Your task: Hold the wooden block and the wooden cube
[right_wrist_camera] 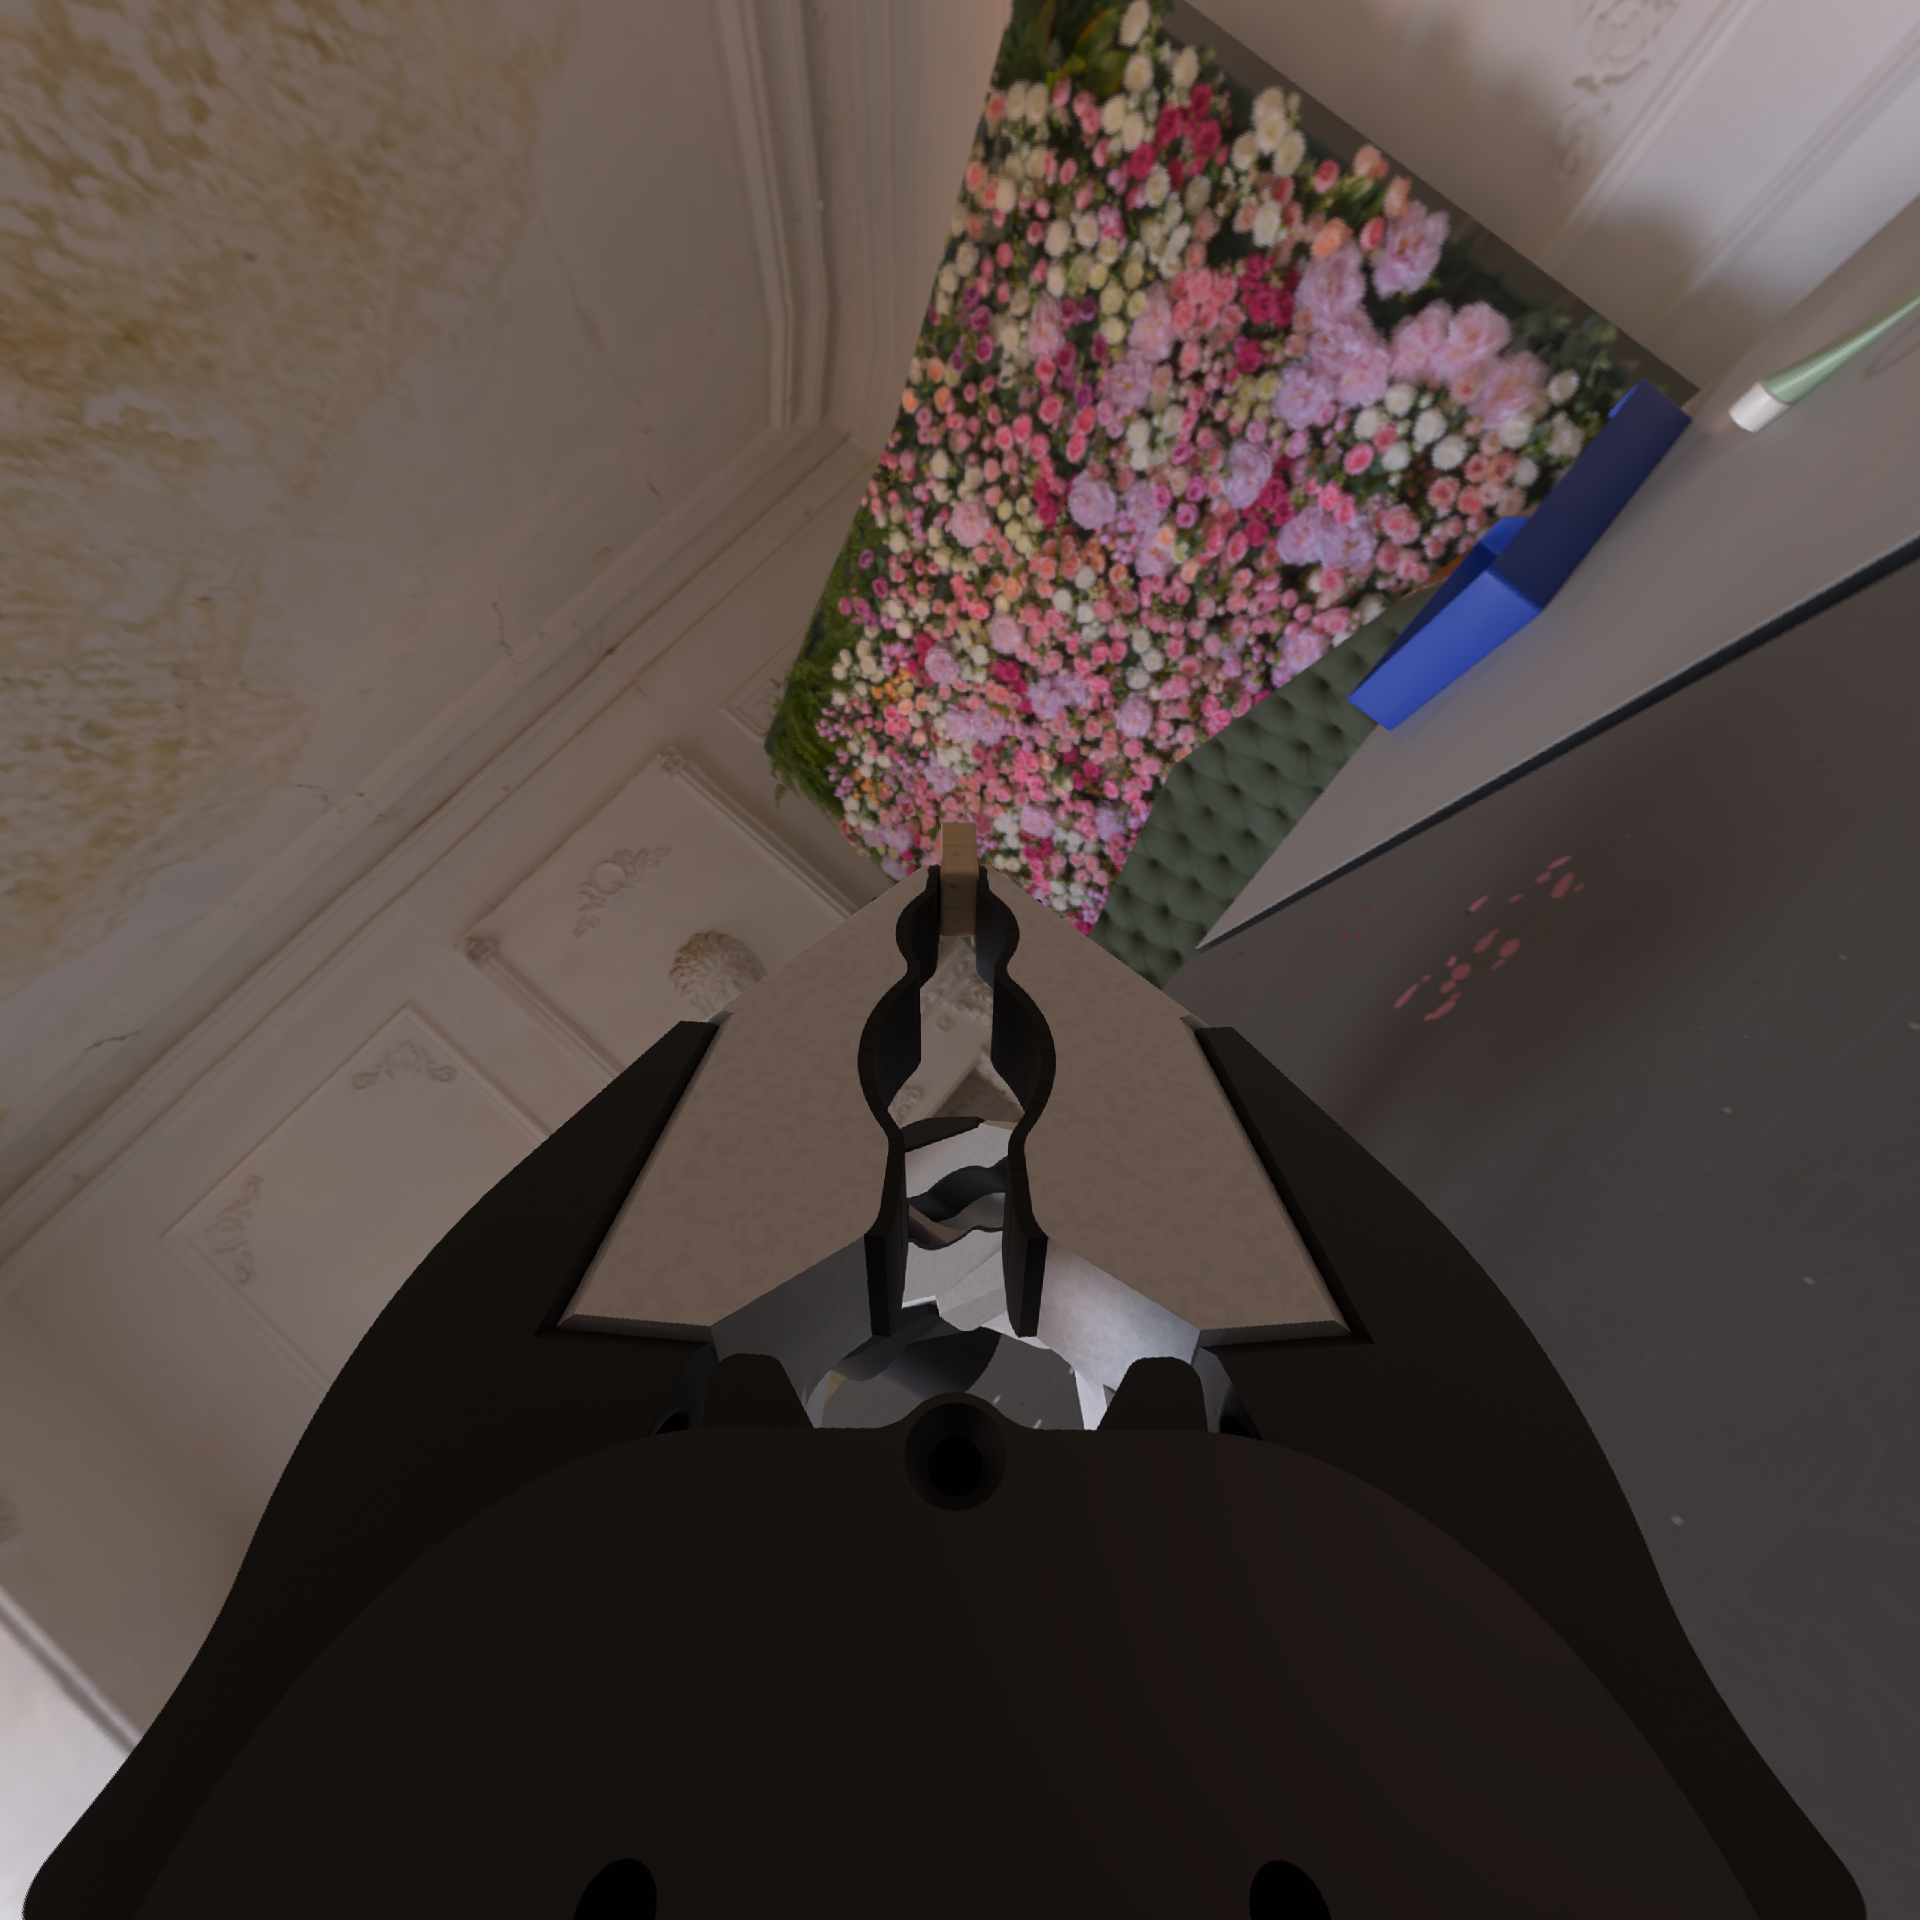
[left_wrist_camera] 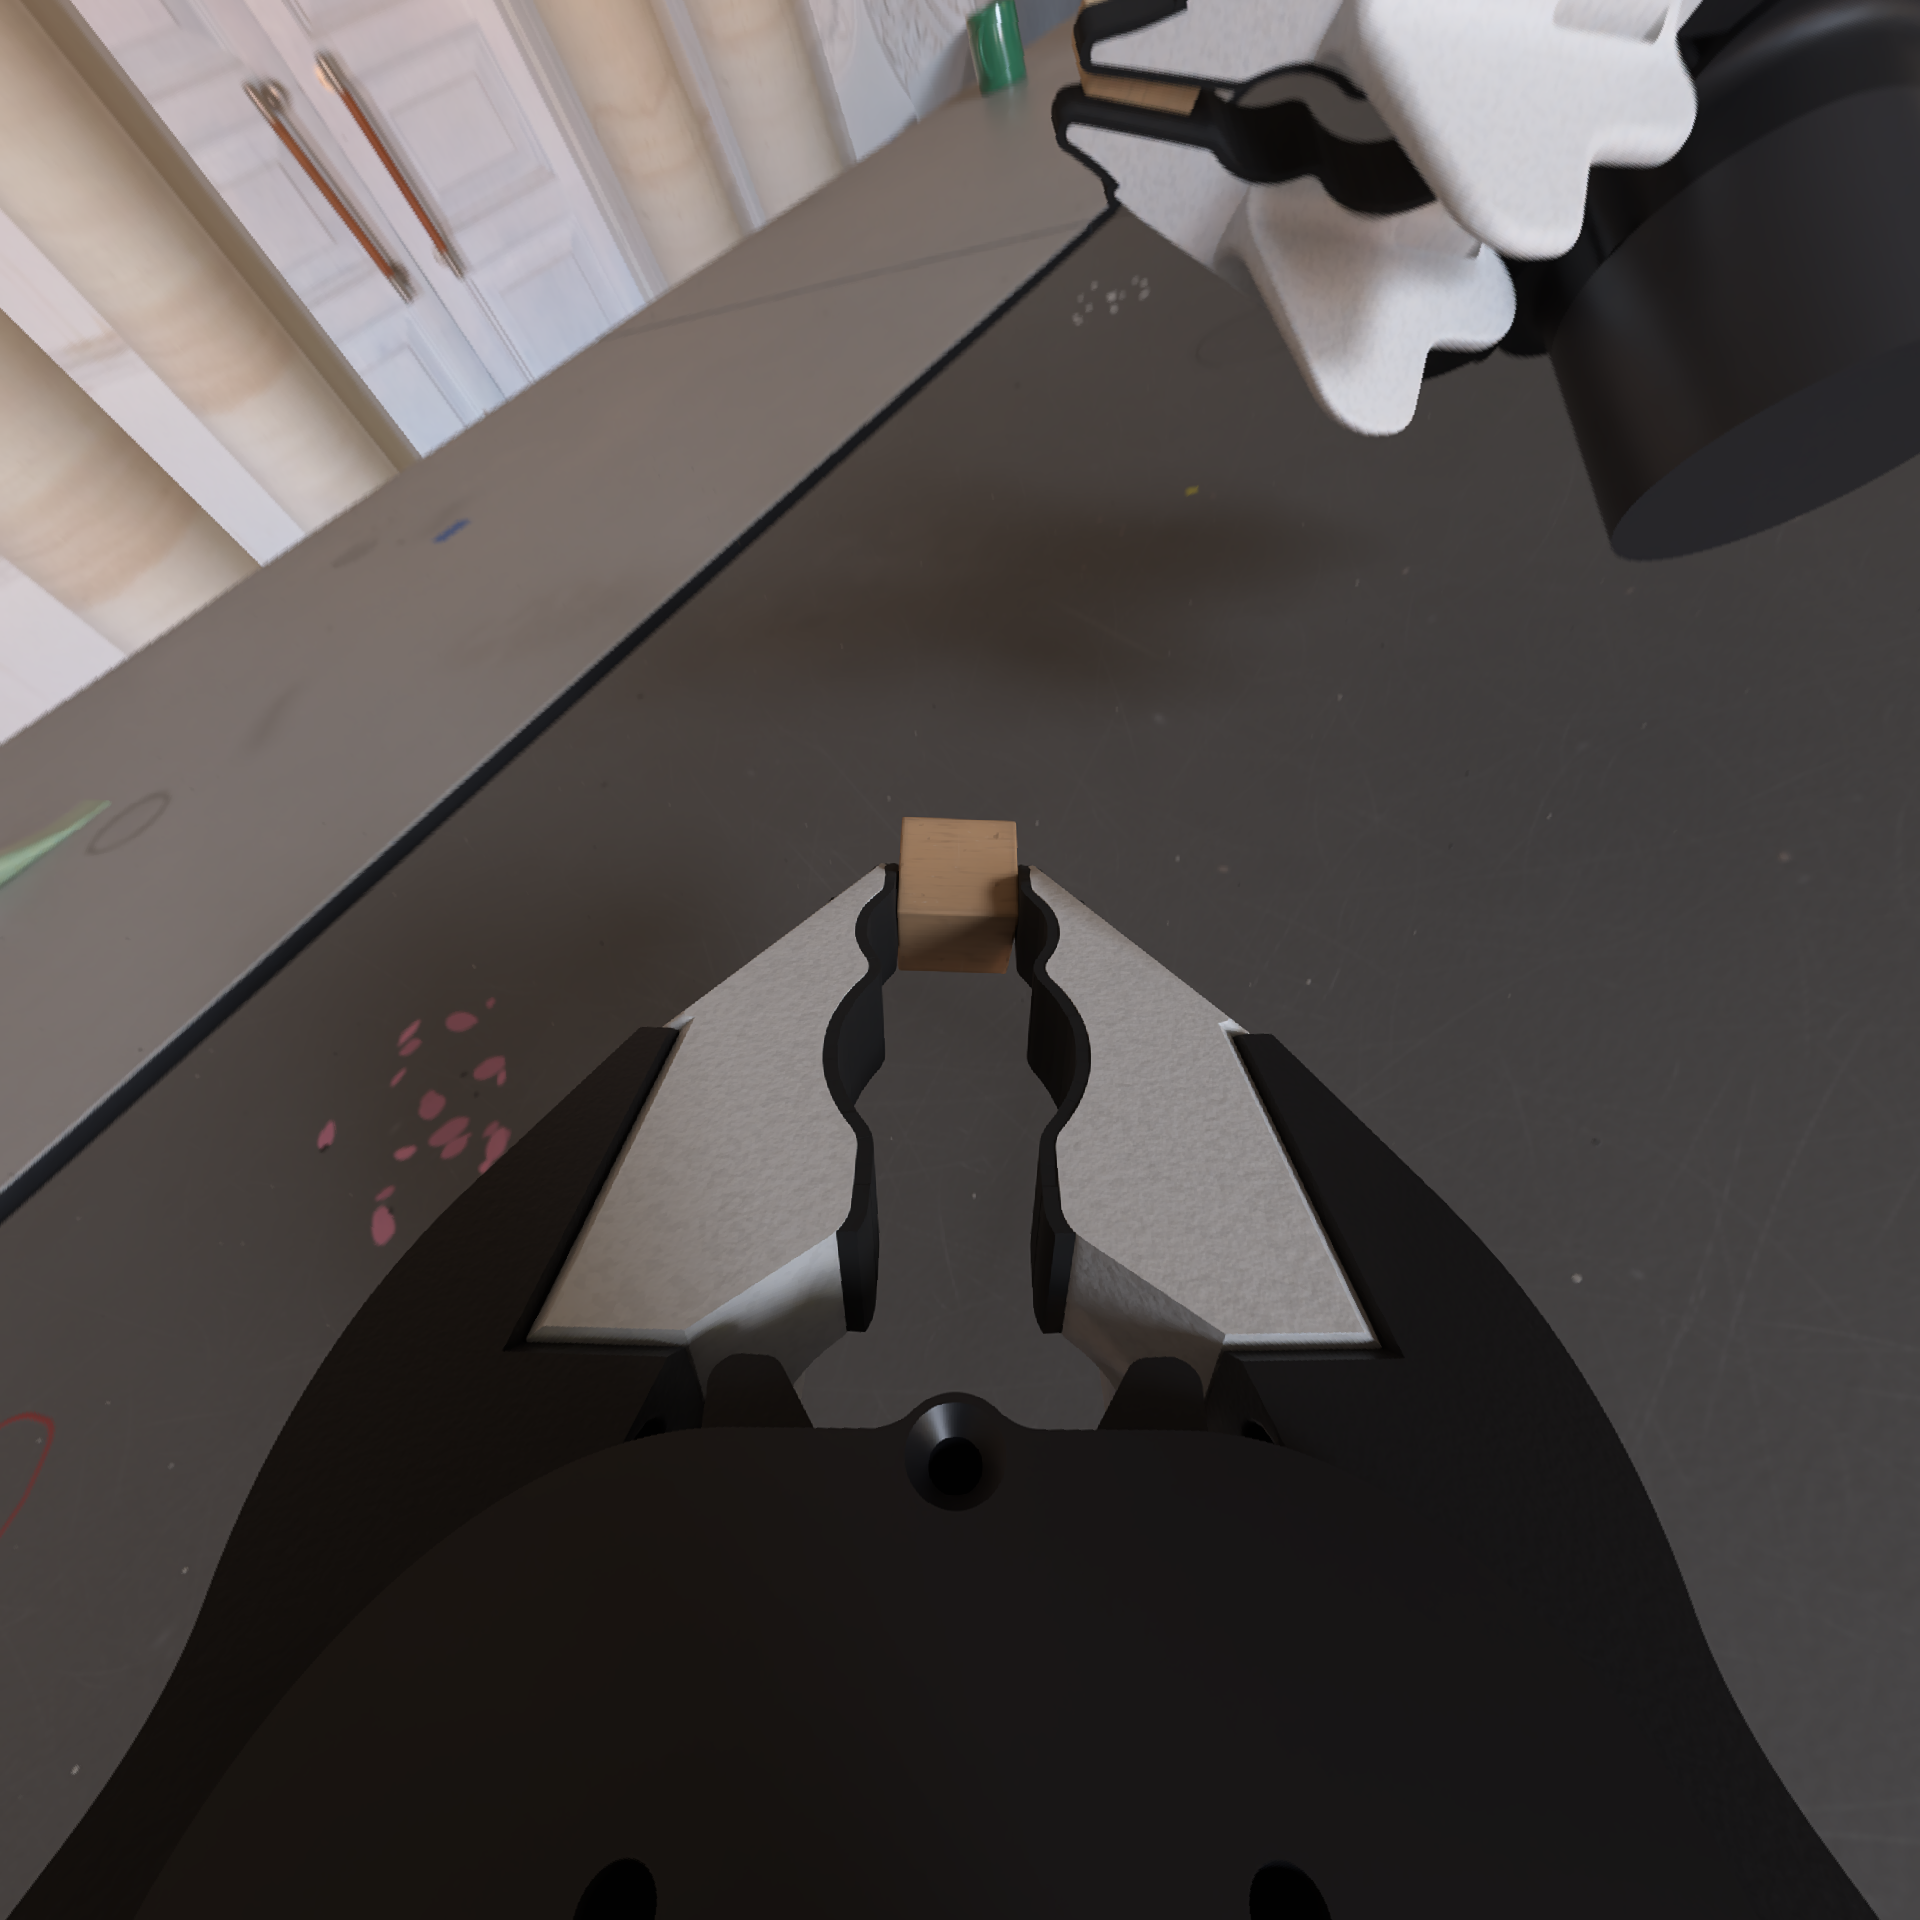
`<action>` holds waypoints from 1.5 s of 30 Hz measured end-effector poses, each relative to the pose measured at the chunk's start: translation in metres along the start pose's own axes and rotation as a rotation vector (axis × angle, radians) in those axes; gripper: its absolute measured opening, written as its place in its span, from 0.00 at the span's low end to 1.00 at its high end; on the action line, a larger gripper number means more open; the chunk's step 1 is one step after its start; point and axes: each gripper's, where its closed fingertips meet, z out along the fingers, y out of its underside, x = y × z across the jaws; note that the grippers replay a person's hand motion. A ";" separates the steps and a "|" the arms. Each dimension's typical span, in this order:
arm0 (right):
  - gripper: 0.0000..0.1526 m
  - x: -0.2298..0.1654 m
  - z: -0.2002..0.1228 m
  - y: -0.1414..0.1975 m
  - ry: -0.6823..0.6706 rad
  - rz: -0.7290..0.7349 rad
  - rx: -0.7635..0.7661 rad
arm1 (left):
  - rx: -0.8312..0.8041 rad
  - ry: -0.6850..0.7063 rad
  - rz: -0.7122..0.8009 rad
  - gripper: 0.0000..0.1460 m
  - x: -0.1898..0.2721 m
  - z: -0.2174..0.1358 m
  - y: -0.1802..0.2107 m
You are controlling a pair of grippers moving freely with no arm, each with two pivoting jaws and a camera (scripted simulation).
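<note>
In the left wrist view my left gripper (left_wrist_camera: 956,902) is shut on a small light wooden cube (left_wrist_camera: 954,896), held between the fingertips above the dark grey table (left_wrist_camera: 1351,935). My right gripper (left_wrist_camera: 1127,88) shows at the top right of that view, raised off the table, with a thin wooden block (left_wrist_camera: 1138,94) pinched in its tips. In the right wrist view my right gripper (right_wrist_camera: 957,894) is shut on that thin wooden block (right_wrist_camera: 958,878), seen edge-on, tilted up toward a wall.
A green cup (left_wrist_camera: 997,42) stands at the table's far end. A blue box (right_wrist_camera: 1507,571) and a pale green tube (right_wrist_camera: 1818,374) lie on the lighter table strip. Pink paint marks (left_wrist_camera: 447,1112) dot the table. Doors and a flower wall stand beyond.
</note>
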 end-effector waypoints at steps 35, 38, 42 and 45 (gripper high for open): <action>0.03 0.005 0.009 0.045 -0.079 0.127 0.004 | 0.004 -0.091 0.195 0.15 0.014 -0.018 0.001; 0.03 0.005 0.009 0.045 -0.063 0.083 0.007 | 0.016 -0.111 0.217 0.15 0.014 -0.019 -0.002; 0.03 0.002 0.010 0.046 -0.070 0.038 -0.004 | 0.030 -0.115 0.216 0.15 0.012 -0.021 -0.004; 0.03 -0.006 0.011 0.047 -0.139 0.060 -0.035 | 0.039 -0.100 0.219 0.15 0.013 -0.023 -0.004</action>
